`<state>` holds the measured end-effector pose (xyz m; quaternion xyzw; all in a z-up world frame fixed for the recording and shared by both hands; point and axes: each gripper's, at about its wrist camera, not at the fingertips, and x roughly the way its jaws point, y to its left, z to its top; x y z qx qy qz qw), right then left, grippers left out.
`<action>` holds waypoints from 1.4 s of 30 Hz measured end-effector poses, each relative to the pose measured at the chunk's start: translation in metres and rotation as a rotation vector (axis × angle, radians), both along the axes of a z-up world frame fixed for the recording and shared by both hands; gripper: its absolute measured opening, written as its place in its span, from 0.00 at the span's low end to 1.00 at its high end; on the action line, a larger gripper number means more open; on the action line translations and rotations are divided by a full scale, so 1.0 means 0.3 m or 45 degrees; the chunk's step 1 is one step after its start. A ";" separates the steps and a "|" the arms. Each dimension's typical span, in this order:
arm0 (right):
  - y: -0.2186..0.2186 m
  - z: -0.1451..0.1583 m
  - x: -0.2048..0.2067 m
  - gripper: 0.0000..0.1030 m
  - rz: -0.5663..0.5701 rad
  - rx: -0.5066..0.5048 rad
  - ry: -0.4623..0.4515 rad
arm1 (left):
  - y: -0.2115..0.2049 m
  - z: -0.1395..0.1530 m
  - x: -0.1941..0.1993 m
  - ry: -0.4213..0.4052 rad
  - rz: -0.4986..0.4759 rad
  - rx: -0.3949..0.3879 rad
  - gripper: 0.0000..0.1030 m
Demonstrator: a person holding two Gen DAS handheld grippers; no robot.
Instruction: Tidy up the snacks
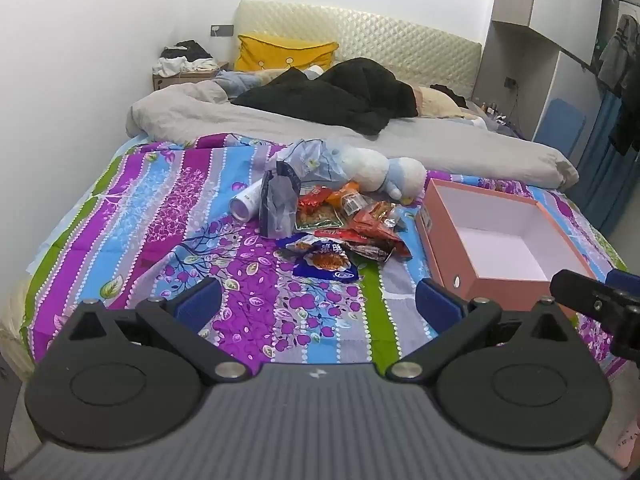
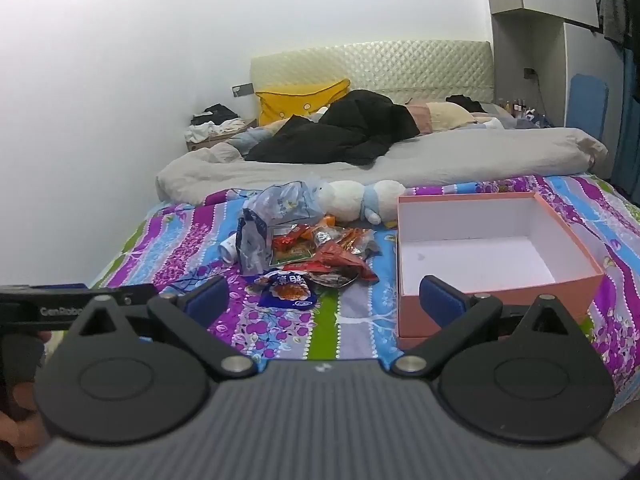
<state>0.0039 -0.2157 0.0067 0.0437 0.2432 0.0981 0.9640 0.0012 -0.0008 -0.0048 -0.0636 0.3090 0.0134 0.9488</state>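
A pile of snack packets (image 1: 344,220) (image 2: 320,256) lies on the patterned bedsheet, with a blue packet (image 1: 326,264) (image 2: 288,290) at its near edge and a silver-blue bag (image 1: 278,206) (image 2: 252,248) standing at its left. An open pink box (image 1: 500,236) (image 2: 492,248) with a white, empty inside sits to the right of the pile. My left gripper (image 1: 320,300) is open and empty, hovering in front of the pile. My right gripper (image 2: 324,296) is open and empty, in front of the pile and the box's near left corner.
A white and blue plush toy (image 1: 384,174) (image 2: 360,198) and a clear plastic bag (image 1: 308,158) lie behind the pile. A white tube (image 1: 246,202) lies left of it. A grey duvet (image 1: 320,124) and dark clothes (image 1: 340,96) cover the far bed.
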 end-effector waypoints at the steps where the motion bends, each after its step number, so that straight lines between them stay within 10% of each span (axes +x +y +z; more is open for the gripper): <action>1: 0.000 0.001 0.001 1.00 0.001 0.001 0.003 | -0.001 0.000 0.000 0.000 0.000 0.000 1.00; 42: -0.022 -0.027 -0.037 1.00 0.004 0.057 0.046 | -0.026 -0.035 -0.029 0.004 -0.039 0.005 1.00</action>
